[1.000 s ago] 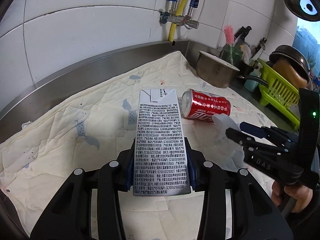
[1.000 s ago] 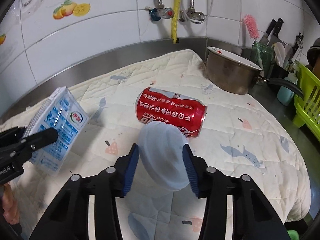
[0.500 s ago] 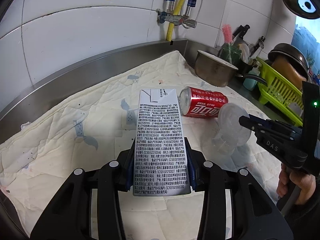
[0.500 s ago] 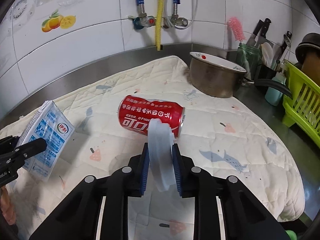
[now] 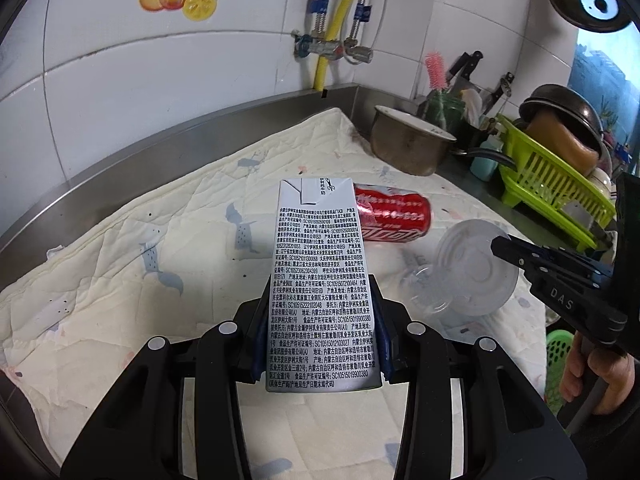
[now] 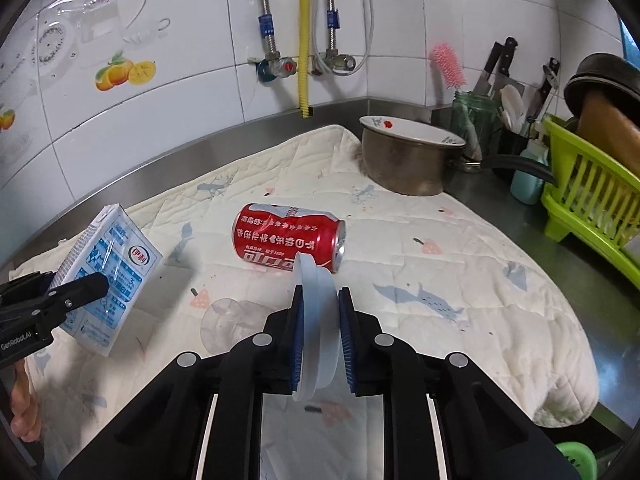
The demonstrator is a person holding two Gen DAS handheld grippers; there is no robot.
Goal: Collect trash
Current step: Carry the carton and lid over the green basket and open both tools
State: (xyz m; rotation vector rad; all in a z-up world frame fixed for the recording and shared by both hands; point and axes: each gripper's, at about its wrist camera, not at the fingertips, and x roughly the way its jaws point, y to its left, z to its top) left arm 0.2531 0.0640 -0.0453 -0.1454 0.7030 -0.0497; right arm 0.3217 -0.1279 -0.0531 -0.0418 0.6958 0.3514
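The left gripper (image 5: 322,332), black with blue pads, clamps a white milk carton (image 5: 322,280) printed with dense black text, its folded top pointing to twelve o'clock. Just past the carton's top, toward one o'clock, a red aluminium drink can (image 5: 394,214) lies on its side on the cream quilted cloth (image 5: 160,248). At three o'clock the black right gripper (image 5: 516,254) pinches the rim of a round translucent plastic lid (image 5: 474,268), held above the cloth. Toward one o'clock a metal pot (image 5: 408,146) stands at the cloth's far corner; a lime-green plastic dish rack (image 5: 548,184) sits at two o'clock.
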